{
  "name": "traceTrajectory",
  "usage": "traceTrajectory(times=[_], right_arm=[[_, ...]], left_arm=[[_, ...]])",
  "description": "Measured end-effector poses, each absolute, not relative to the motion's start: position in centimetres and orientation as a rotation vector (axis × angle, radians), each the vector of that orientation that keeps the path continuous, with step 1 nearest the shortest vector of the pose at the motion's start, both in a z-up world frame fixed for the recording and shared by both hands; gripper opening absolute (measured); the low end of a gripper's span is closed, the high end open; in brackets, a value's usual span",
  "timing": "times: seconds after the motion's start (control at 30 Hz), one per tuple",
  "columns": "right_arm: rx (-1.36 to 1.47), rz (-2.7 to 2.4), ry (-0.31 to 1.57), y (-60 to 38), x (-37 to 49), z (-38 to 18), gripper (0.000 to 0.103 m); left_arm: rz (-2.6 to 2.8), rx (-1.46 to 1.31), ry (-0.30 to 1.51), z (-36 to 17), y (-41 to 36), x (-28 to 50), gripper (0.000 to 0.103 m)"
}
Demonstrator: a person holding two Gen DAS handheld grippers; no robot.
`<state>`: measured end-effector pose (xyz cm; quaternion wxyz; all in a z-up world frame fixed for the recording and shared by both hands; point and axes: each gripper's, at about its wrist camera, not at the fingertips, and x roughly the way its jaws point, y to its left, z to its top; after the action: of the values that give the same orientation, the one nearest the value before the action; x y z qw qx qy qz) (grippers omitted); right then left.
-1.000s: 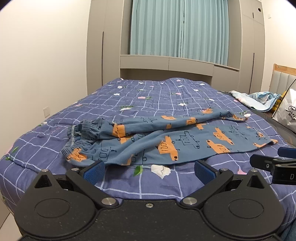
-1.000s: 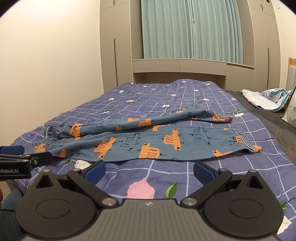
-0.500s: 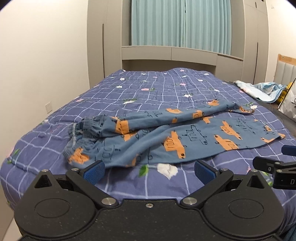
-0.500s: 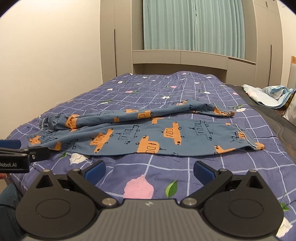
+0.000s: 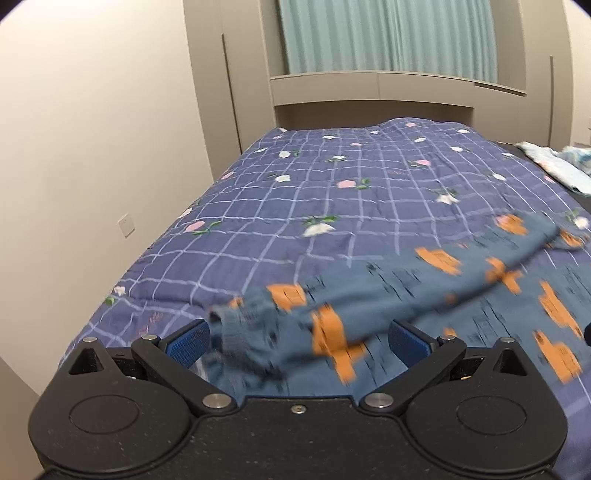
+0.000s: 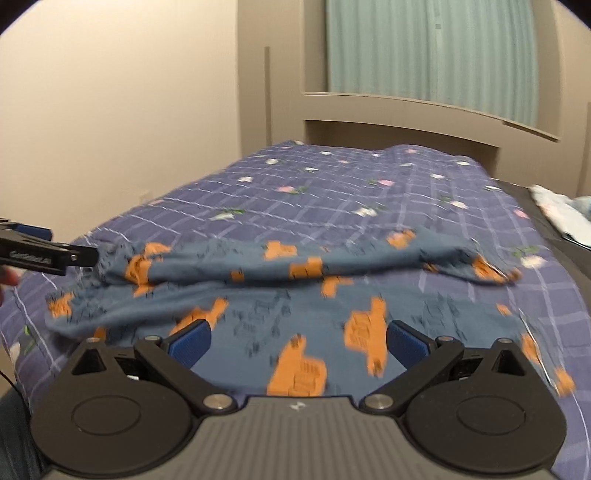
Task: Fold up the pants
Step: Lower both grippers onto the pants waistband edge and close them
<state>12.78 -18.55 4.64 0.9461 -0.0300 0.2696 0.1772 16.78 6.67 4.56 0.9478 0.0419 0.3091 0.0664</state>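
Note:
Blue pants [image 5: 461, 291] with orange car prints lie across the bed, waistband to the left, both legs running right. In the left wrist view my left gripper [image 5: 297, 341] is open, and the bunched waistband [image 5: 243, 332] sits between its blue pads [image 5: 186, 341]. In the right wrist view my right gripper [image 6: 297, 339] is open over the near leg [image 6: 295, 317], fabric showing between its pads [image 6: 190, 339]. The left gripper [image 6: 44, 254] appears at the far left there, its tip at the waistband [image 6: 114, 258]. The far leg [image 6: 332, 254] lies folded behind.
A purple checked quilt [image 5: 332, 206] with flower prints covers the bed. A light blue cloth [image 5: 554, 166] lies at the right edge. Beige wardrobe [image 5: 236, 74] and teal curtains [image 5: 388, 33] stand behind. A wall [image 5: 92, 129] runs along the left.
Both grippers have moved forward and down onto the pants. The waistband now sits between the left pads and the near leg between the right pads. The view is motion-blurred.

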Motion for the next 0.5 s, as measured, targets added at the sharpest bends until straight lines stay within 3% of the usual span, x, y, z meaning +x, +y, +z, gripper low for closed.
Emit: traceTrajectory(times=[0.5], right_arm=[[-0.298,0.653,0.650,-15.7,33.9,4.9,0.103]], left_arm=[[-0.007,0.124,0.654,2.3,15.1,30.6,0.103]])
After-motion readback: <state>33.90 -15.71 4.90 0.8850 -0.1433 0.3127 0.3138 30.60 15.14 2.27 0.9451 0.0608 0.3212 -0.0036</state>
